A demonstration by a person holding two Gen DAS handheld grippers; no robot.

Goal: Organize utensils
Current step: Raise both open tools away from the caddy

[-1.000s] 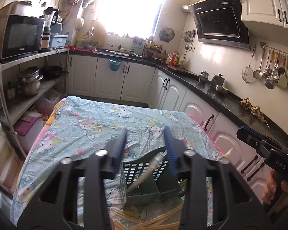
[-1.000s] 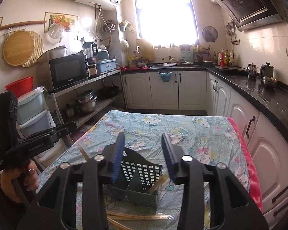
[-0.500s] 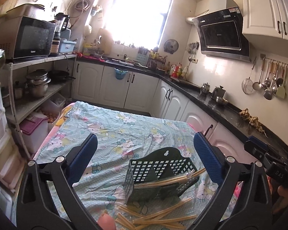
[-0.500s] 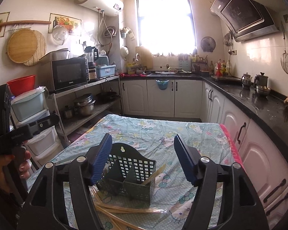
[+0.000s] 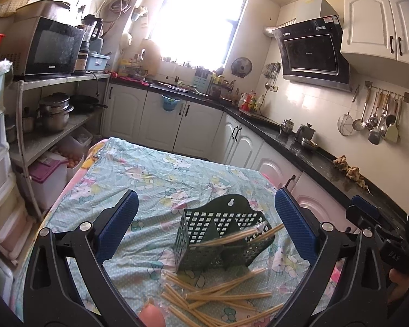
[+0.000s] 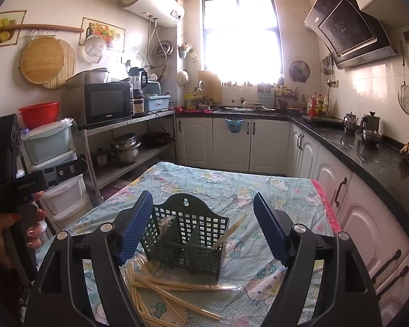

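i had my left gripper [image 5: 205, 230] spread wide and empty. my right gripper [image 6: 203, 230] was opening, its pads clear of the green basket [image 6: 185, 241] between them. the basket stood on the tablecloth [image 6: 231, 185], chopsticks [image 6: 161, 286] strewn just before it, some inside.

Both wrist cameras sit low at the table's [image 5: 155, 174] near end, looking slightly down and forward toward the far window [image 6: 241, 30]. The left view angles toward the right-hand counter [image 5: 308, 158]; the right view faces squarely ahead. Both share the rack [image 5: 220, 234] and chopsticks [image 6: 174, 286] close in front.
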